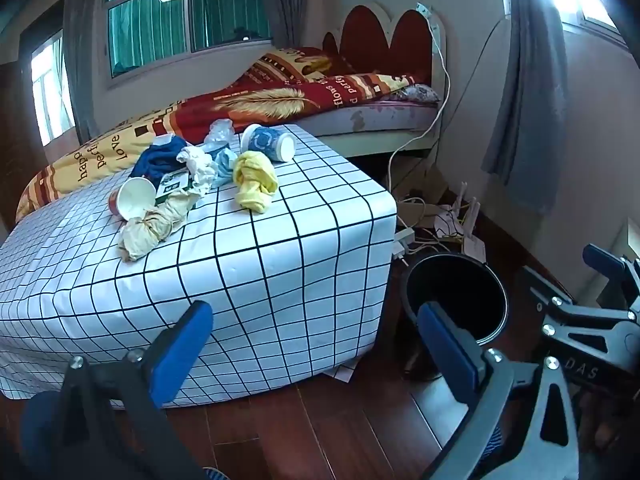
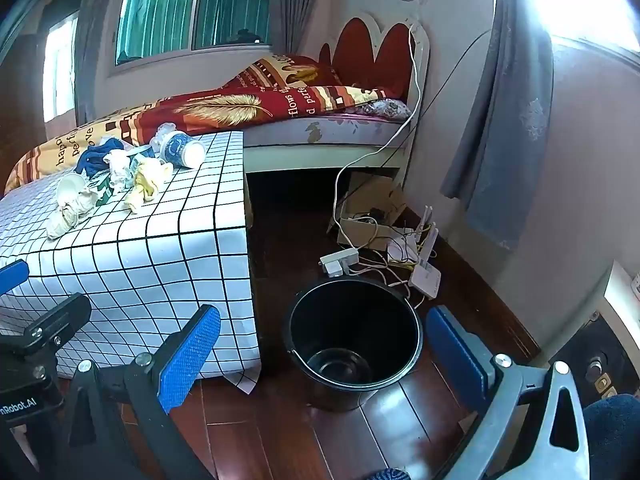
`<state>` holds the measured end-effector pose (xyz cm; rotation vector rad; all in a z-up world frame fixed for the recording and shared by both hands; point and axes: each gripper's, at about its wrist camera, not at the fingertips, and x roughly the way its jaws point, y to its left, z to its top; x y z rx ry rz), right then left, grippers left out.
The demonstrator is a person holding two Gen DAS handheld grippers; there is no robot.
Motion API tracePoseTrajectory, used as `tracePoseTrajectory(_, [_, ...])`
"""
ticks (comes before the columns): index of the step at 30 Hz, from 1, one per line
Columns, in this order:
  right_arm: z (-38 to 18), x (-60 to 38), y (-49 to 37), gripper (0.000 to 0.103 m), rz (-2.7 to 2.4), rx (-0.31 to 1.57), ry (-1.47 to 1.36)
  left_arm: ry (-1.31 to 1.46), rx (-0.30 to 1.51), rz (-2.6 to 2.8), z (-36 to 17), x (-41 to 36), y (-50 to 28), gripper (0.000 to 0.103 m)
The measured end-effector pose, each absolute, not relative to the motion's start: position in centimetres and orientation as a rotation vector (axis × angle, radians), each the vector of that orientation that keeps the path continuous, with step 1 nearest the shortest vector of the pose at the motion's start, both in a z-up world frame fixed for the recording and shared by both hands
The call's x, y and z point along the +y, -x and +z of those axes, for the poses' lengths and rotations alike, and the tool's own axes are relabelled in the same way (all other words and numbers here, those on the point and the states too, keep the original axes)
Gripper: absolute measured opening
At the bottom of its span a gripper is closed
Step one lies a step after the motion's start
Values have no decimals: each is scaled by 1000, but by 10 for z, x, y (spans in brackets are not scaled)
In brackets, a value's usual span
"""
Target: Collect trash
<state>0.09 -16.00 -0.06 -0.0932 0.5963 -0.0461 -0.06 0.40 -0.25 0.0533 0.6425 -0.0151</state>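
Trash lies in a heap on a table under a white checked cloth: a blue-patterned paper cup on its side, a white cup on its side, a yellow wad, a cream wad, a crumpled white paper, a dark blue cloth. A black bin stands empty on the floor to the right of the table. My left gripper is open, low in front of the table's corner. My right gripper is open, in front of the bin. Both hold nothing.
A bed with a red and yellow blanket runs behind the table. Cables, a power strip, a white router and a cardboard box clutter the floor by the wall. Grey curtains hang at the right. The floor is dark wood.
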Motion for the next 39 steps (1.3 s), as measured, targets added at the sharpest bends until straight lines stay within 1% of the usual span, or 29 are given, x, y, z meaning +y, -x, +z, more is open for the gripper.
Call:
tracePoseTrajectory(5, [-3,-159,-2,103,-39,633,79,-43,648,-19,-5,10,-1,103])
tracePoseTrajectory(7, [-4,-155,2,103,-43,609,106,-43,648,-17,-5,10,-1,103])
tracePoseTrajectory(39, [-1,-160,1,103,-52,595,104,-47,654,-21,-8,8,1,103])
